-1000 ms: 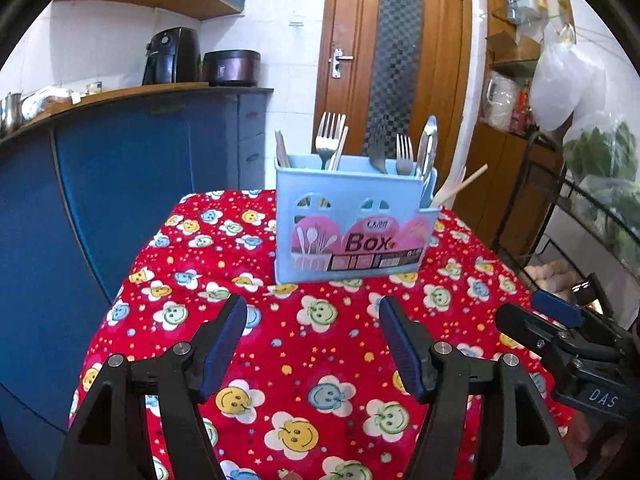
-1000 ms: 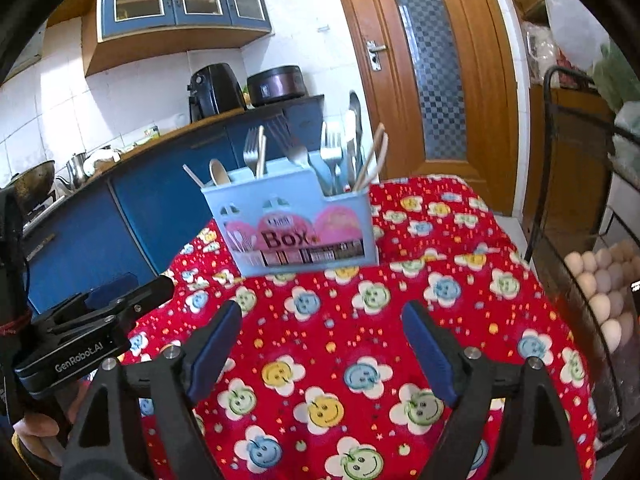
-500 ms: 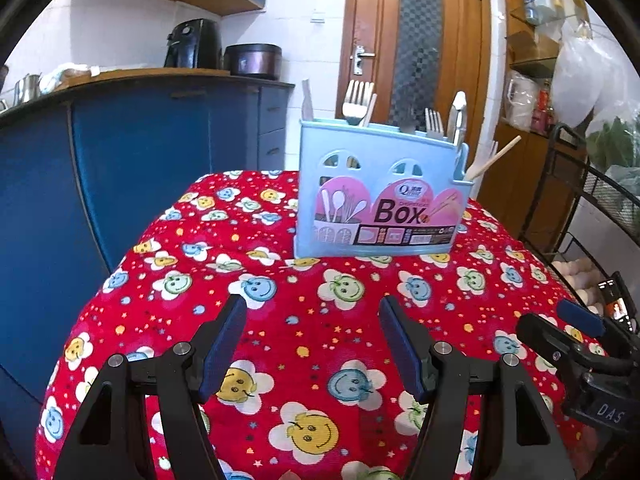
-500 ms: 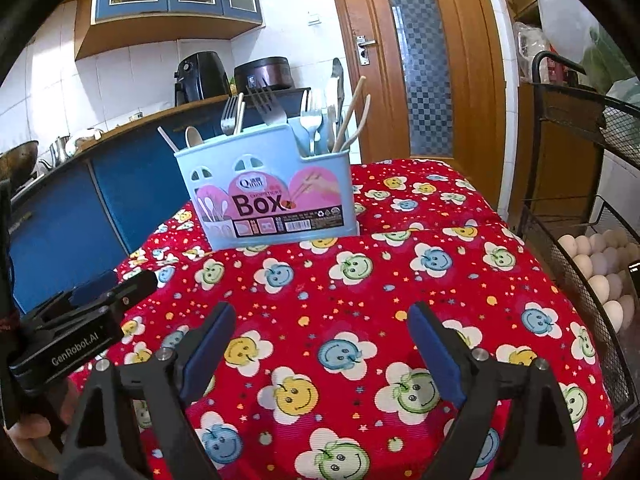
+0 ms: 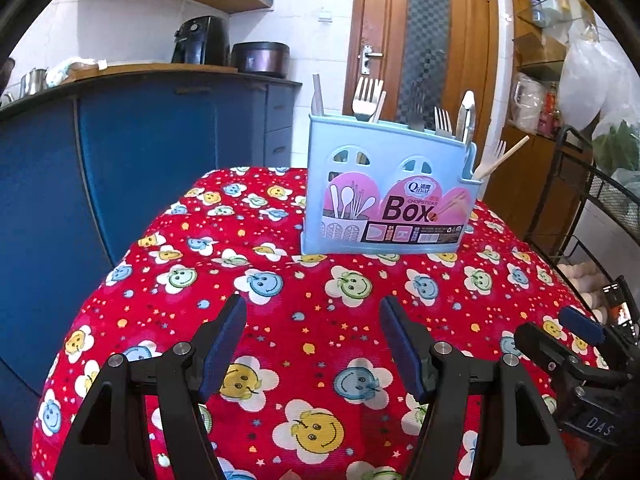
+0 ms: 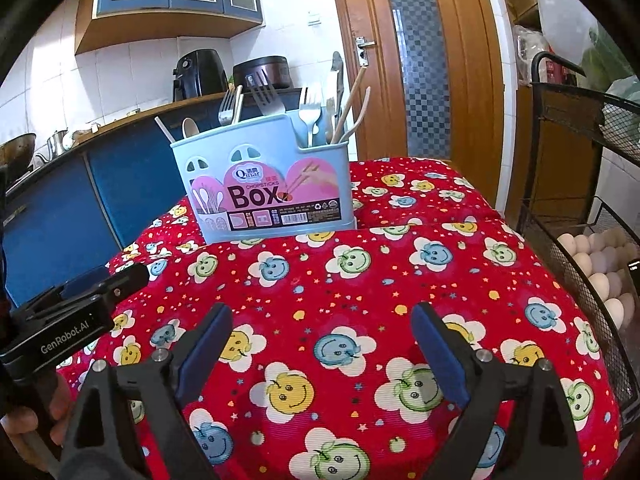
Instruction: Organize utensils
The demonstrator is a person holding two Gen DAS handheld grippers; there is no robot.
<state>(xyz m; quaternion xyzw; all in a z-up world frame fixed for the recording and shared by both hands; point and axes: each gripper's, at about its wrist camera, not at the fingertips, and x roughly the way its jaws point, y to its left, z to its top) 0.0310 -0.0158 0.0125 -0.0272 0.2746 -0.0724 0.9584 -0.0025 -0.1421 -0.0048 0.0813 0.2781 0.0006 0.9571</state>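
A light blue plastic utensil box [image 5: 386, 192] with a pink "Box" label stands upright on the red smiley-flower tablecloth [image 5: 304, 320]. It also shows in the right wrist view [image 6: 266, 188]. Forks [image 5: 366, 98], a knife, spoons and wooden chopsticks [image 6: 352, 106] stand in its compartments. My left gripper [image 5: 312, 344] is open and empty, low over the cloth in front of the box. My right gripper [image 6: 322, 346] is open and empty, also in front of the box, to the right of the left one.
A blue kitchen counter [image 5: 120, 152] runs along the left, with an air fryer [image 5: 200, 40] and a cooker on it. A black wire rack with eggs [image 6: 596, 264] stands at the table's right edge. A wooden door [image 5: 424, 52] is behind.
Both grippers have dropped lower and moved closer to the box, which now looks larger and higher in both views. Both stay open and empty.
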